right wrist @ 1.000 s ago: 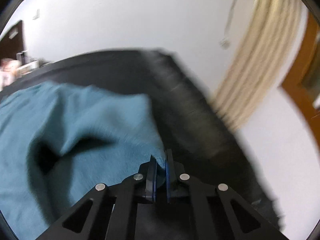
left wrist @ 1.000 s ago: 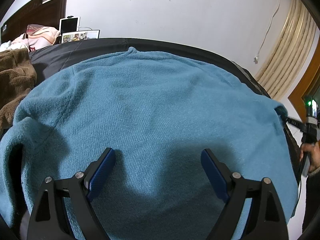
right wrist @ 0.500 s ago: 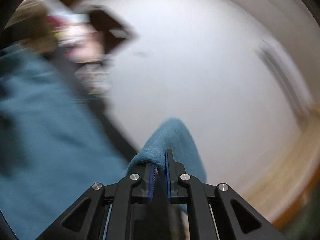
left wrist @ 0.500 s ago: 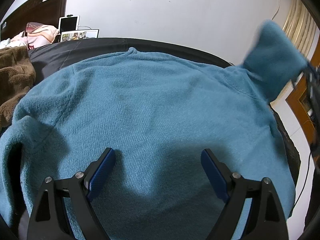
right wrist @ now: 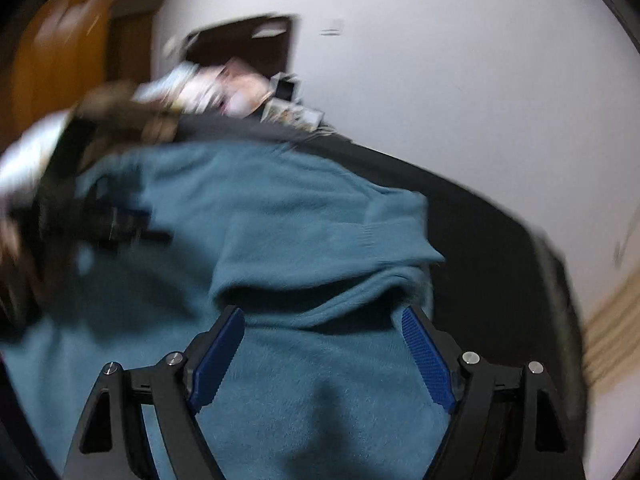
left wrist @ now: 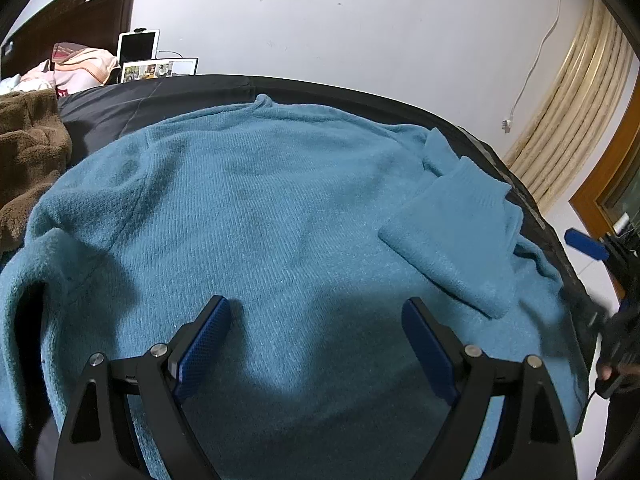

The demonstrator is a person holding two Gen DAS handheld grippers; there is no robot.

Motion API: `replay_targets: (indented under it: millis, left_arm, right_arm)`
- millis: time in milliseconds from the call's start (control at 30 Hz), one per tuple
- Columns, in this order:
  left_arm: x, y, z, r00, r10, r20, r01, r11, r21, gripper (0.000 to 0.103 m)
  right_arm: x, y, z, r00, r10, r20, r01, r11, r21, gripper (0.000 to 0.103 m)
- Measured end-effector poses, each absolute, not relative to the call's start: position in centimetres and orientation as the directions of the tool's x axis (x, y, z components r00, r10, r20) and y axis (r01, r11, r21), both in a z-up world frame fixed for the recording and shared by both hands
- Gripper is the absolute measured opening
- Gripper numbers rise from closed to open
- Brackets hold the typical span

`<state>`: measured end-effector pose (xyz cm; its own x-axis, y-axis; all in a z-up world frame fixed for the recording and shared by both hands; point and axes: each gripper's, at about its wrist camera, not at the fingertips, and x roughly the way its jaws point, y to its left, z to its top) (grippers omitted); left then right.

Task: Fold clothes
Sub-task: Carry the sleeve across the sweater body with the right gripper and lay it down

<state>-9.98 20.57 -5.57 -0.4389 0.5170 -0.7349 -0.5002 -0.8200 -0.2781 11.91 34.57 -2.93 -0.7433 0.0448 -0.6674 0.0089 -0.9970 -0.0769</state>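
Left wrist view: left gripper [left wrist: 316, 344], jaws apart, hovers over the blue sweater [left wrist: 248, 216] spread on the black surface [left wrist: 120, 108]; folded sleeve [left wrist: 456, 232] lies far right.

Right wrist view: right gripper [right wrist: 320, 352], jaws just opened and empty, sits above the sleeve [right wrist: 320, 240]. Risk: the loose sleeve may slide off the fold.

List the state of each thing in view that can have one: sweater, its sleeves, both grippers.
Blue sweater: spread flat on the dark surface, collar at the far edge.
Right-side sleeve: folded in over the body, cuff lying on the front.
Left-side sleeve: not folded, bunched at the edge.
Left gripper: open above the sweater, nothing gripped.
Right gripper: jaws just opened, sleeve released.
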Motion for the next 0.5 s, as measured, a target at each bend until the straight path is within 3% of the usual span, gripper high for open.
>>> replay_targets:
  millis: [133,300,367,500]
  left_arm:
    - [-10.0,20.5,-5.6,-0.439,0.520,-0.733,-0.499,-0.819,-0.283,0.090]
    - [-10.0,20.4,-5.6,-0.438,0.524,-0.731,-0.497,-0.818,-0.289,0.090]
    - [-10.0,20.4,-5.6,-0.438,0.524,-0.731,-0.498,-0.818,-0.288,0.090]
    - [-10.0,20.4,-5.6,-0.438,0.522,-0.732,-0.498,-0.819,-0.286,0.090]
  right_arm:
    - [8.7,39.4,-2.6,-0.756,-0.019,-0.654,-0.138,-0.973,0.188,0.082]
    - [4.1,43.1,-4.3,-0.739,-0.063,-0.671,-0.249,-0.900,0.359,0.080]
    - [2.4,43.6,-5.1,-0.725,-0.088,-0.683,-0.262,-0.882,0.392,0.075]
    - [-0.4,42.8,-6.8,-0.679,-0.115,-0.725,-0.269,-0.880,0.392,0.055]
